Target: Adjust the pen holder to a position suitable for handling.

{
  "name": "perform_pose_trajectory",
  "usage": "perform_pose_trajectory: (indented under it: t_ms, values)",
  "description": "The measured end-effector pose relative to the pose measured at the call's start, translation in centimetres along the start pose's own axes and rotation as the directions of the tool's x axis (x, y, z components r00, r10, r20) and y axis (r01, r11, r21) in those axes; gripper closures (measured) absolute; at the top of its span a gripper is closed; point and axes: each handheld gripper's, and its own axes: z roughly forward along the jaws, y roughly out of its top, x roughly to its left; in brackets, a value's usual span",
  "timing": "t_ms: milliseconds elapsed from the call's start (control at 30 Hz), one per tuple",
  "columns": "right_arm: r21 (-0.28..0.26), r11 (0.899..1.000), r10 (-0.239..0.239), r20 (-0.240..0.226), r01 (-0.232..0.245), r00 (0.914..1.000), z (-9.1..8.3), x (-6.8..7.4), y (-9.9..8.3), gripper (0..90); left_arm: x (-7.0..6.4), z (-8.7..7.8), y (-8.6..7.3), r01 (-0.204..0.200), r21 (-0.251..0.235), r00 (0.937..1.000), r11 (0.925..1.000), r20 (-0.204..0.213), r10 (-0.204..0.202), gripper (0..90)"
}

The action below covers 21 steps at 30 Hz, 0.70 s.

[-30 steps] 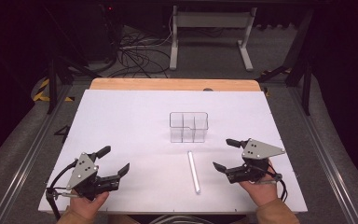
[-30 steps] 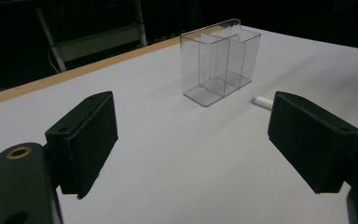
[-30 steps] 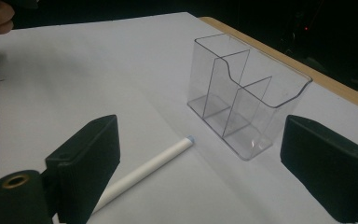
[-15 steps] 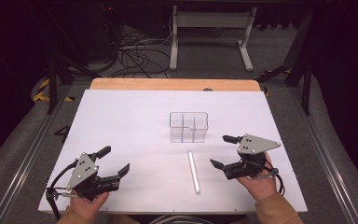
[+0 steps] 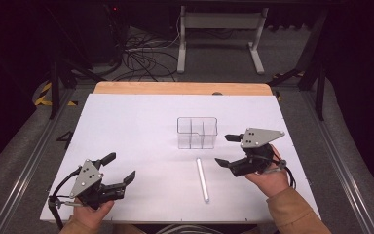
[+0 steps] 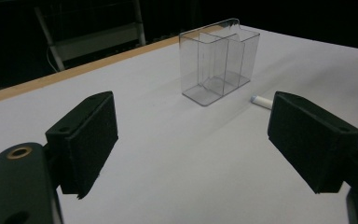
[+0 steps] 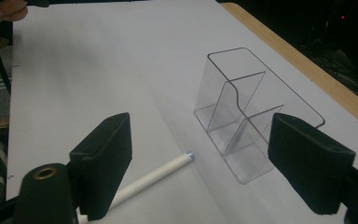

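A clear plastic organizer (image 5: 197,132) with three compartments stands empty near the middle of the white table (image 5: 141,126). A white tube (image 5: 202,179) lies flat just in front of it, pointing toward the organizer. My right gripper (image 5: 228,150) hovers open to the right of the tube's far end, jaws facing left. In the right gripper view the tube (image 7: 154,178) runs between the jaws and the organizer (image 7: 247,126) stands ahead. My left gripper (image 5: 118,167) rests open at the front left, holding nothing. Its view shows the organizer (image 6: 219,60) and the tube's tip (image 6: 261,101) farther off.
A wooden strip (image 5: 180,88) edges the table's far side. Beyond it, on the dark floor, are cables (image 5: 141,53) and a white stand's legs (image 5: 219,24). Metal rails (image 5: 24,170) run along both sides of the table.
My right gripper has moved left and slightly forward, closer to the tube's far end. The left gripper, tube and organizer have stayed put.
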Motion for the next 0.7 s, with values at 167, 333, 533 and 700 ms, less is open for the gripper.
perform_pose_trajectory:
  t_ms: [167, 333, 533, 700]
  values:
    - [0.031, 0.999, -0.022, -0.008, 0.022, 0.9997, 0.9, -0.6, 0.7, 23.9, 0.0, 0.0, 0.0, 0.004, 0.0, 1.0, 1.0, 0.001, -0.004, 16.8]
    - [0.059, 0.997, -0.039, -0.017, 0.04, 0.9991, 2.0, -1.1, 1.2, 25.9, 0.0, 0.1, 0.0, 0.008, -0.001, 1.0, 1.0, 0.001, -0.008, 16.8]
    - [0.074, 0.996, -0.051, -0.024, 0.052, 0.9984, 3.2, -1.6, 1.8, 28.0, 0.0, 0.1, 0.0, 0.002, 0.001, 1.0, 1.0, 0.003, -0.002, 16.8]
    - [0.088, 0.994, -0.058, -0.031, 0.06, 0.9978, 4.3, -1.9, 2.2, 29.9, 0.0, 0.1, -0.1, 0.0, 0.002, 1.0, 1.0, 0.004, 0.0, 16.8]
